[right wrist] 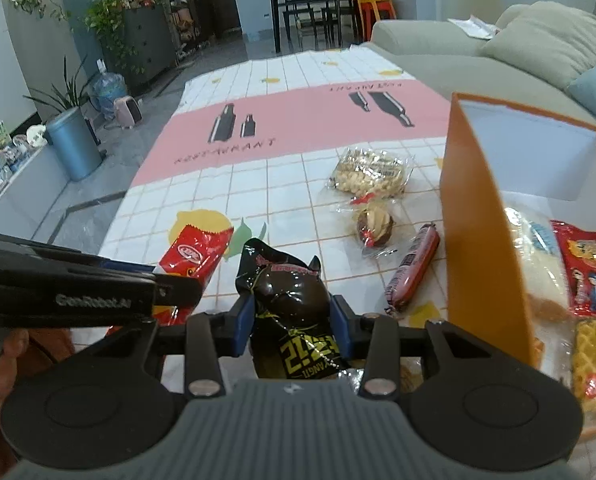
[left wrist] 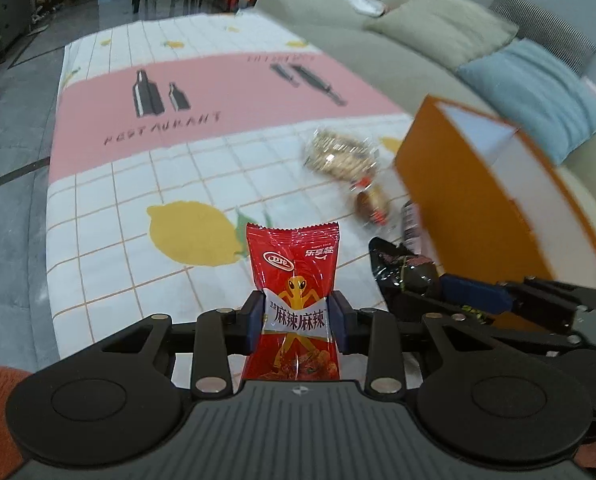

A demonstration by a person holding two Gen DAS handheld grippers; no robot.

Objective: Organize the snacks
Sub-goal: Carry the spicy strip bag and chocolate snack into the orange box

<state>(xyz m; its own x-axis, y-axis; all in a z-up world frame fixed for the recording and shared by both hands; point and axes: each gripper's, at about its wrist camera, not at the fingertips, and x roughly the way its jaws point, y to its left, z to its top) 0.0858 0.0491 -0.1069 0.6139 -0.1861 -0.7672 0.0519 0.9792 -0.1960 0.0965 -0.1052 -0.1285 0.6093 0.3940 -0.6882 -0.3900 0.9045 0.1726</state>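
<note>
The jaws of the left gripper (left wrist: 298, 316) are closed on a red snack packet (left wrist: 294, 280), pinched at its middle and held upright above the counter (left wrist: 110, 264). The jaws of the right gripper (right wrist: 294, 328) are clamped on a dark brown snack pouch (right wrist: 290, 300), also lifted clear of the cloth. Both loads are held side by side, near the orange box (right wrist: 477, 216), in which several snacks (right wrist: 585, 272) are already lodged.

Slippage is to be expected: both wrappers are glossy film, and each is gripped across a narrow band only. A tilt of either gripper could let its packet slide out. Contact between the two grippers is also possible, since they are close together.

On the counter, a clear bag of peanuts (right wrist: 369, 174), a small round wrapped sweet (right wrist: 375, 226) and a pink sausage stick (right wrist: 413, 268) remain outside the box. The tall near wall of the box stands between the held packets and its interior, and must be cleared from above.
</note>
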